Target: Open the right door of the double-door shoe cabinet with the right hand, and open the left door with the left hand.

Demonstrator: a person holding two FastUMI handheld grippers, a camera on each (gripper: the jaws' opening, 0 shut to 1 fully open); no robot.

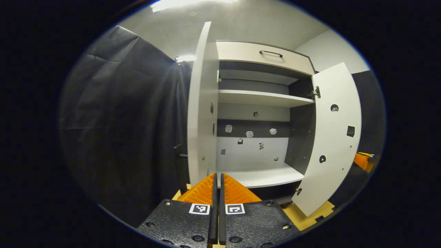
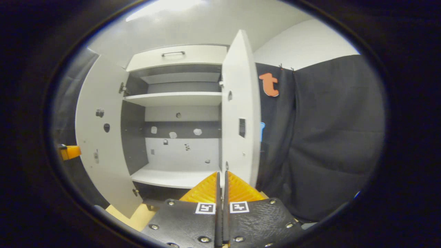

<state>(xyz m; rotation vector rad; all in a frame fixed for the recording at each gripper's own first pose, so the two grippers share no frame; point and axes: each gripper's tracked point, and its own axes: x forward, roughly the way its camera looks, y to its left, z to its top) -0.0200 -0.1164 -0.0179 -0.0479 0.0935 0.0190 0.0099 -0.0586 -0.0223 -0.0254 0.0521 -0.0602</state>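
Note:
The shoe cabinet [image 1: 262,100] stands with both doors swung wide, its shelves bare. In the left gripper view the left door [image 1: 203,103] is seen almost edge-on, straight ahead. My left gripper [image 1: 217,179] is shut just below and in front of that door's lower edge, with nothing between its fingers. The right door [image 1: 336,137] hangs open at the right. In the right gripper view the right door [image 2: 239,120] stands ahead, and my right gripper [image 2: 222,177] is shut and empty near its bottom. The left door [image 2: 100,137] is open at the left there.
A top drawer with a dark handle [image 1: 271,53] sits above the open compartment. Black cloth walls [image 1: 124,120] flank the cabinet on both sides. A pale wooden base [image 1: 311,215] lies under the cabinet's feet. Part of the other gripper [image 1: 363,161] peeks out past the right door.

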